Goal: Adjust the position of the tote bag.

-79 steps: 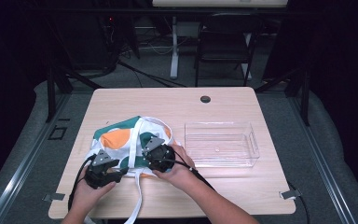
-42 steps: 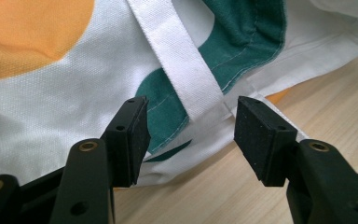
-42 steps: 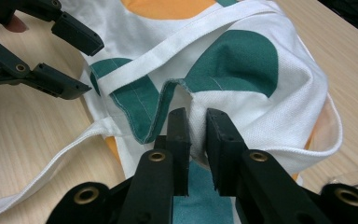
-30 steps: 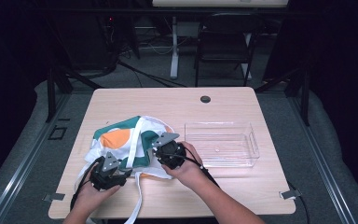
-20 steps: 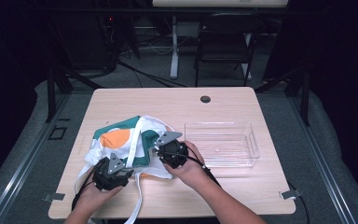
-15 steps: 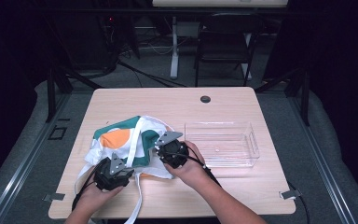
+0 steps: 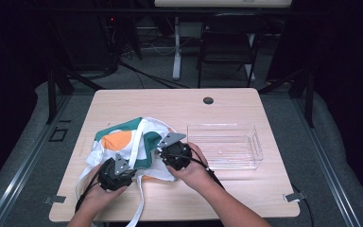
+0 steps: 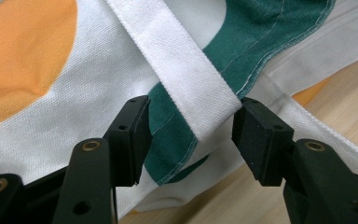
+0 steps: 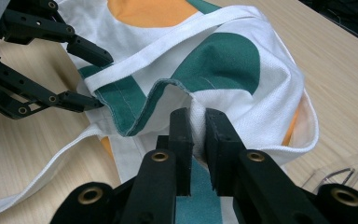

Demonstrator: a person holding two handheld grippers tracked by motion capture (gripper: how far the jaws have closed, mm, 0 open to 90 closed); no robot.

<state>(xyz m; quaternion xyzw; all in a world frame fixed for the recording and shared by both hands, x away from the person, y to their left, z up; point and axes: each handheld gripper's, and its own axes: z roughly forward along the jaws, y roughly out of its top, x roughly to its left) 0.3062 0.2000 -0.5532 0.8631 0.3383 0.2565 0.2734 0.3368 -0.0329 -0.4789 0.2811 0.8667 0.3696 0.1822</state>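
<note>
Tote bag (image 7: 132, 142) lying left of centre on the bench (image 7: 227, 106): right gripper (image 9: 196, 122) fingers clench a fold of its rim, while left gripper (image 8: 190, 133) fingers, spread, straddle the white strap (image 8: 186, 77), which may slip aside when they close.

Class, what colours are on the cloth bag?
Bag: white, green, orange; clearest in the high view.

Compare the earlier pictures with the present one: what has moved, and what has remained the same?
The right gripper moved forward and to the right, carrying the pinched edge of the cloth bag so the bag's mouth opened wider. The left gripper shifted slightly right and toward the person; its jaws stand open around the white strap. The clear plastic bin and the table stayed as they were.
</note>
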